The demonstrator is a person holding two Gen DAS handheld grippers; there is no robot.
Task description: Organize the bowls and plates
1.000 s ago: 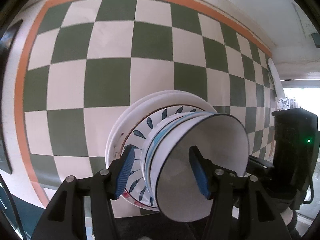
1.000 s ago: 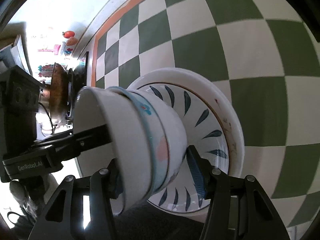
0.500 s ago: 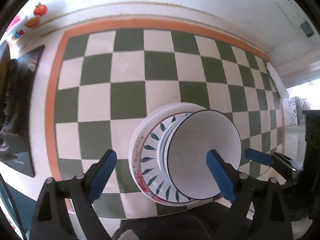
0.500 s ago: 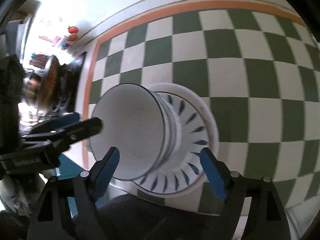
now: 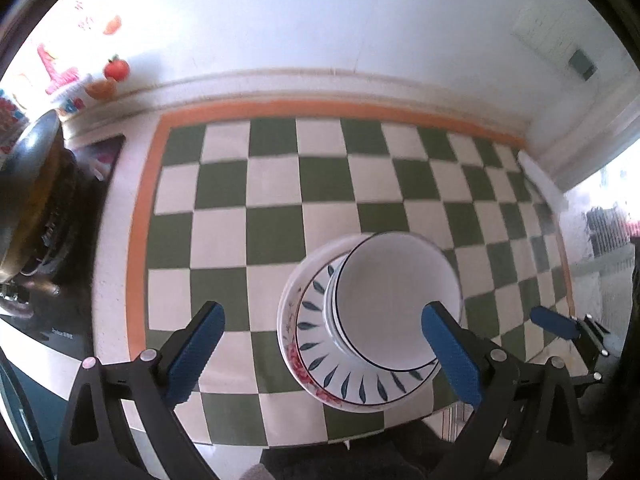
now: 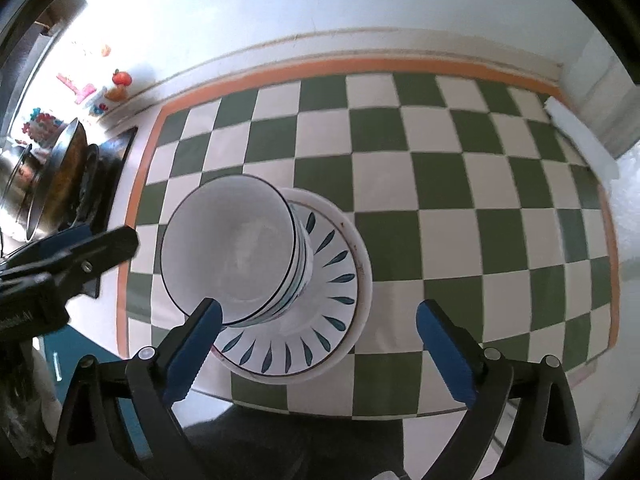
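A stack of white bowls [image 5: 394, 300] [image 6: 236, 252] stands on stacked plates [image 5: 320, 360] [image 6: 324, 308]; the top plate has blue leaf marks and a lower one has red flowers. The stack sits on a green and white checked cloth [image 5: 272, 184] [image 6: 440, 184]. My left gripper [image 5: 320, 356] is open and empty, raised above the stack. My right gripper [image 6: 320, 352] is open and empty too, also above the stack. The right gripper's blue pad shows in the left wrist view [image 5: 554, 322]; the left gripper shows in the right wrist view [image 6: 72, 248].
A stove with a metal pan [image 5: 28, 200] [image 6: 60, 172] stands left of the cloth. A white wall [image 5: 320, 20] runs behind the table. A white object [image 6: 580, 136] lies at the cloth's far right corner. The table's front edge [image 6: 360, 408] is near.
Both grippers opened, let go of the bowls and pulled back up and away. The bowls now rest on the plates.
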